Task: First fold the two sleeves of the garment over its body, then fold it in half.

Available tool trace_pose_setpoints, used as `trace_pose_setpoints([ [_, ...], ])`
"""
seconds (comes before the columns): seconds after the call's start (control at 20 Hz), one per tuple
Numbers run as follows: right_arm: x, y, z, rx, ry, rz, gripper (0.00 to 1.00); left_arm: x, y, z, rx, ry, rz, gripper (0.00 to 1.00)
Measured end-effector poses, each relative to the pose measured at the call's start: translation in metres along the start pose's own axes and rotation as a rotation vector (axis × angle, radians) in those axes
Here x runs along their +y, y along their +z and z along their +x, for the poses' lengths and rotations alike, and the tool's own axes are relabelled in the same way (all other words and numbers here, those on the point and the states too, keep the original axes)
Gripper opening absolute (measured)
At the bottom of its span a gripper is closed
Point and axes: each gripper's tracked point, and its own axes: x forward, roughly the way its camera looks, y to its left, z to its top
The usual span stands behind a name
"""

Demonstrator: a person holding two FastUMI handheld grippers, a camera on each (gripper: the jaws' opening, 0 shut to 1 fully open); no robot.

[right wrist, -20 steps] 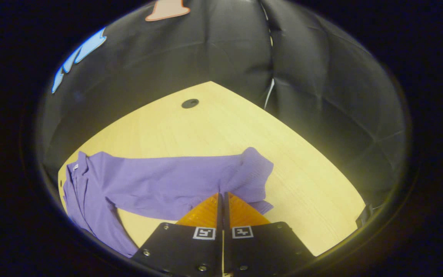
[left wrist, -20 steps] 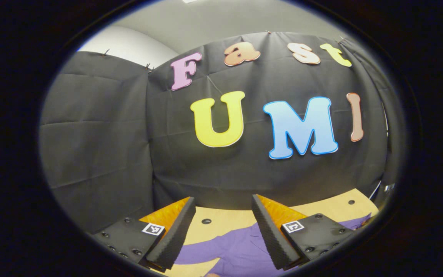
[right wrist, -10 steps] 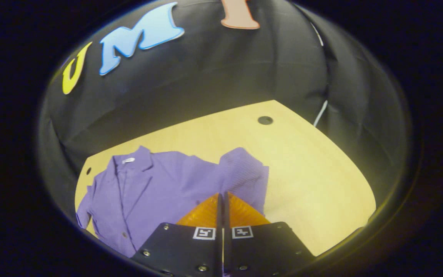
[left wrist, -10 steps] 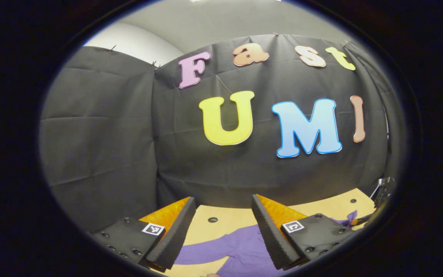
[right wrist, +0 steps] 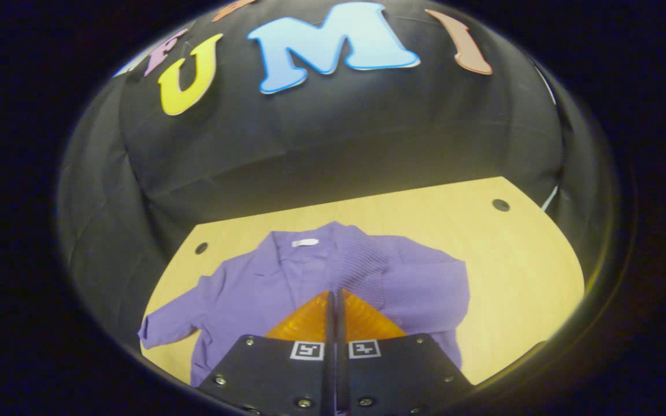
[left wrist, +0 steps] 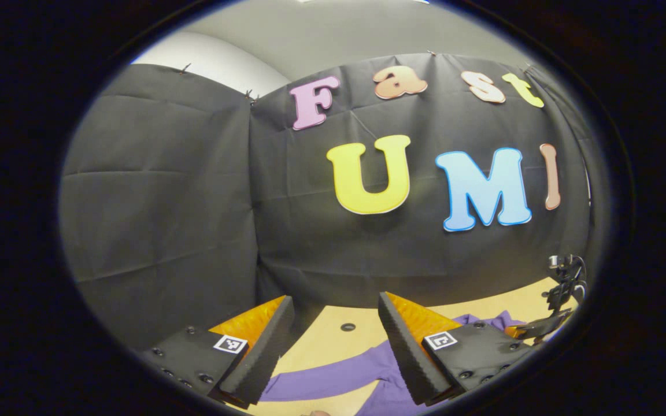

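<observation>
**Sleeve pinched in my right tongs, left tongs wide**

Fingers of my right gripper (right wrist: 335, 296) are pressed flat together with no gap, and the ribbed cuff of the garment's sleeve (right wrist: 362, 268) appears caught between their tips; I cannot see the contact point itself. That sleeve lies folded across the body toward the collar. My left gripper (left wrist: 333, 315) stands wide open, holding nothing, raised above the table with its fingers apart over bare wood and cloth.

In the right gripper view the light wooden table (right wrist: 518, 260) has open room at 3 o'clock of the garment, and a narrower strip at 12 o'clock up to the black cloth wall (right wrist: 333, 138). Two small dark holes sit near the far edge, at 10 and 2 o'clock.

The purple collared knit garment (right wrist: 252, 289) lies flat, collar toward 12 o'clock with a white label at the neck. Its other sleeve (right wrist: 168, 323) is spread out toward 9 o'clock, unfolded. In the left gripper view my right gripper (left wrist: 544, 326) shows at 4 o'clock, over purple cloth.
</observation>
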Motion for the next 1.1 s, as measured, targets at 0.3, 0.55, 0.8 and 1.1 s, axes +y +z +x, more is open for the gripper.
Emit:
trace_pose_setpoints([
  [0.3,0.110,-0.032,0.030,0.057,0.103,-0.082,0.01,0.062,-0.012,-0.005,0.010,0.045,0.033,0.99],
  [0.55,0.170,-0.069,0.048,0.125,0.161,-0.166,0.01,0.106,-0.022,-0.022,0.025,0.100,0.049,0.99],
  [0.8,0.209,-0.099,0.056,0.190,0.221,-0.242,0.11,0.133,-0.038,-0.035,0.051,0.138,0.045,0.96],
  [1.1,0.218,-0.109,0.044,0.207,0.246,-0.292,0.52,0.137,-0.063,-0.033,0.074,0.137,0.014,0.99],
])
